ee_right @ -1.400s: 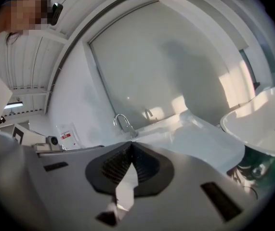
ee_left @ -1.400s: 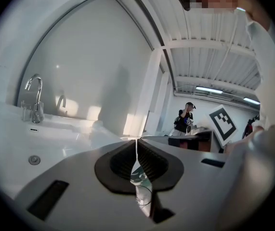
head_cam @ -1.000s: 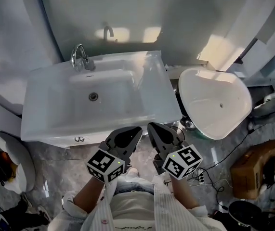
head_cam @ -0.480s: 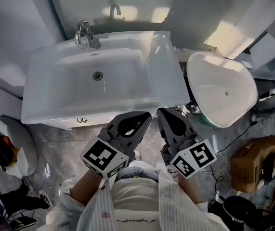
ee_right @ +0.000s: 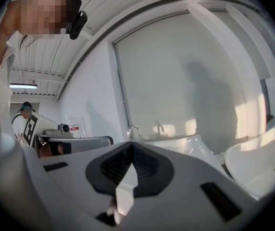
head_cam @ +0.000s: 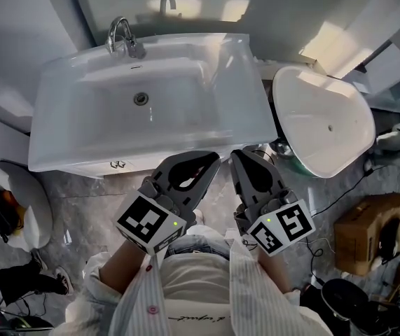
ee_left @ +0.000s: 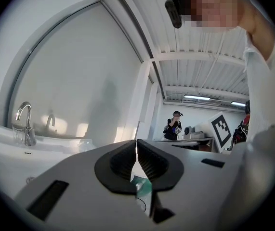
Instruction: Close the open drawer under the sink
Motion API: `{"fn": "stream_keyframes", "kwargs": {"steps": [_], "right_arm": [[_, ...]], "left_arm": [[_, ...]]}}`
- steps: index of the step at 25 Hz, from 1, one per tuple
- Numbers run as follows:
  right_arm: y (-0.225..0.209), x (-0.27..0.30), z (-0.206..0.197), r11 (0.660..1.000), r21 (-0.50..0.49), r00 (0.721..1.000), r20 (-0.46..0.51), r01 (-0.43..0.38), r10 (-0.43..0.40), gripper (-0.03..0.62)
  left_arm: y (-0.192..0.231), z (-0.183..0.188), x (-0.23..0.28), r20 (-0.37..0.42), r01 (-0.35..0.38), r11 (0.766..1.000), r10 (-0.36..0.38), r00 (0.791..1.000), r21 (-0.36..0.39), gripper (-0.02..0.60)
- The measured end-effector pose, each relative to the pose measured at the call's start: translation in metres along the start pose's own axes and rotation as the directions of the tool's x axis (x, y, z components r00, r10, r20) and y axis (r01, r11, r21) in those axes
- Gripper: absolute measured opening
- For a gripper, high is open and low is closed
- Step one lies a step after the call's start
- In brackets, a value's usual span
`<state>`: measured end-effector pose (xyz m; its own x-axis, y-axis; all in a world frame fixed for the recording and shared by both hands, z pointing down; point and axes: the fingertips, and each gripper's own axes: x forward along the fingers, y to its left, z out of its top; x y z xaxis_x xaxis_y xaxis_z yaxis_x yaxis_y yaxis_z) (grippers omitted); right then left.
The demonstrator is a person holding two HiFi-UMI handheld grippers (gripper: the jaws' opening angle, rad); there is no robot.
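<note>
The white sink [head_cam: 80,128] with its chrome faucet [head_cam: 120,36] fills the top of the head view. Under its front rim only a thin white strip of the cabinet front [head_cam: 119,165] shows; whether the drawer stands out I cannot tell. My left gripper [head_cam: 212,159] and right gripper [head_cam: 236,157] hang side by side just in front of the sink's right front edge, both shut and empty. In the left gripper view the left gripper [ee_left: 136,144] points up past the faucet [ee_left: 25,124]. The right gripper [ee_right: 131,146] also faces the faucet [ee_right: 134,132].
A white oval basin [head_cam: 322,128] stands right of the sink. A cardboard box [head_cam: 368,233] and cables [head_cam: 326,208] lie on the grey marble floor at right. A white round object [head_cam: 17,208] sits at left. A person [ee_left: 175,126] stands far off.
The sink has slid upward in the head view and the grippers have risen closer to its front edge. Both grippers stay shut.
</note>
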<state>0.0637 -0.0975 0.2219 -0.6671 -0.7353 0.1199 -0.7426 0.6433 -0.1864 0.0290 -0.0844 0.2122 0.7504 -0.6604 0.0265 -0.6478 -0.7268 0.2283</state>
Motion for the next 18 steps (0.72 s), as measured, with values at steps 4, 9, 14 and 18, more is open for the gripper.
{"fn": "stream_keyframes", "kwargs": {"steps": [4, 9, 14, 18], "right_arm": [[-0.001, -0.002, 0.004, 1.0, 0.002, 1.0, 0.004, 0.0, 0.0, 0.009], [0.001, -0.009, 0.005, 1.0, -0.009, 1.0, -0.001, -0.008, 0.008, 0.009], [0.002, -0.009, 0.002, 1.0, -0.018, 1.0, -0.015, -0.017, 0.017, 0.009], [0.004, -0.01, -0.001, 1.0, -0.018, 0.999, -0.028, -0.023, 0.023, 0.009]], "left_arm": [[-0.004, 0.002, 0.001, 0.0, 0.006, 1.0, -0.006, 1.0, 0.012, 0.02], [-0.006, 0.005, -0.003, 0.015, -0.02, 0.999, 0.02, 1.0, 0.034, 0.02], [-0.006, 0.006, -0.003, 0.016, 0.005, 0.999, -0.006, 1.0, 0.034, 0.02], [-0.011, 0.002, -0.002, -0.013, 0.042, 0.998, -0.041, 0.999, 0.045, 0.02]]}}
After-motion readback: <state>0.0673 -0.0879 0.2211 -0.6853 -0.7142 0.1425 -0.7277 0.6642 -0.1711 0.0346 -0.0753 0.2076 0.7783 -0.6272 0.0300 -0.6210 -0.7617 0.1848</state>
